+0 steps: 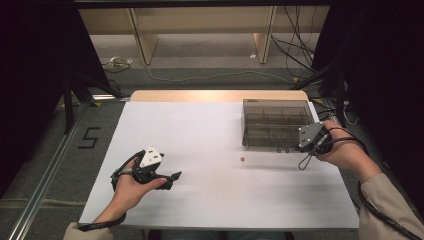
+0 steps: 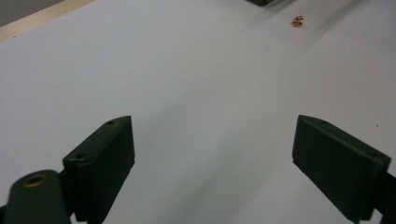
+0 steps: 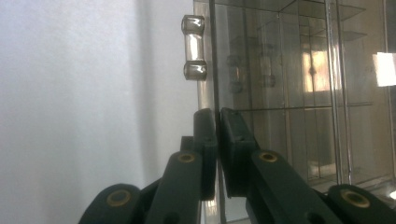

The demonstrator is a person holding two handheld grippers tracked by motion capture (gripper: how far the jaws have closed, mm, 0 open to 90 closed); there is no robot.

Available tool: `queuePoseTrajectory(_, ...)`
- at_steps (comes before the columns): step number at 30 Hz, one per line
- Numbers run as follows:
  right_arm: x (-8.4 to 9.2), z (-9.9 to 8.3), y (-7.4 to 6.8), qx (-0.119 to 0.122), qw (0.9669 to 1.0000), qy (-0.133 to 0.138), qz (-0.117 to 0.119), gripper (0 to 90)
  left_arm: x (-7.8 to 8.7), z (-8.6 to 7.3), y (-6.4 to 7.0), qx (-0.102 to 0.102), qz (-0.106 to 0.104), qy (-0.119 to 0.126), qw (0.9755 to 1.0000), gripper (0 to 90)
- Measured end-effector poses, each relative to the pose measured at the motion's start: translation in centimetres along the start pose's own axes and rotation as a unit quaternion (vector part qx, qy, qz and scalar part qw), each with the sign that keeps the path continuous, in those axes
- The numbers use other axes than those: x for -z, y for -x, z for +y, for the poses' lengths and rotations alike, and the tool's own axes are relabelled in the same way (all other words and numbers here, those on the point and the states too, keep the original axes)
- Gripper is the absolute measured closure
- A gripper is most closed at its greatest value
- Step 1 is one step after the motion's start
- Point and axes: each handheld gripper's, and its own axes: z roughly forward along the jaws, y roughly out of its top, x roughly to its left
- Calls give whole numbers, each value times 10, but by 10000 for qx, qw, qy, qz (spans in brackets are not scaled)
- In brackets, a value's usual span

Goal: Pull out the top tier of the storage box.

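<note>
Your left tool [image 1: 172, 177]: black body w/ white 3-cornered plate on top, black cable looping off. Right tool [image 1: 300, 145]: grey plate, black cable. Jaws matte black, brass-ringed pivots. Your sleeves: beige.

My white table top [image 1: 200, 150] has a bare wooden strip [image 1: 215, 95] along its far edge. Past it I see pale wooden legs [image 1: 142, 42] and loose cables [image 1: 200, 77] on the grey floor [image 1: 210, 65]; a black "5" [image 1: 89, 137] is marked at my left, beside a metal rail [image 1: 45, 185]
</note>
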Motion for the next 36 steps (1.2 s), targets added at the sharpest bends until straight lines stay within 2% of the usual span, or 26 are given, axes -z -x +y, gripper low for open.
queuePoseTrajectory(13, 1, -1, -2, -25, 10000, 26, 25, 863, 1, 0, 0, 4, -5, -3, 10000, 131)
queuePoseTrajectory(19, 1, -1, -2, 43, 10000, 13, 9, 863, 0, 0, 0, 5, -3, -4, 10000, 131)
queuePoseTrajectory(21, 1, -2, -3, -17, 10000, 4, 24, 863, 0, 0, 0, 15, -5, 2, 10000, 131)
queuePoseTrajectory(34, 2, -3, -4, 16, 10000, 27, 36, 864, 0, 0, 0, 22, -7, 4, 10000, 131)
queuePoseTrajectory(36, 2, -3, -5, -40, 10000, 33, 43, 863, 0, 0, 0, 22, -7, 9, 10000, 131)
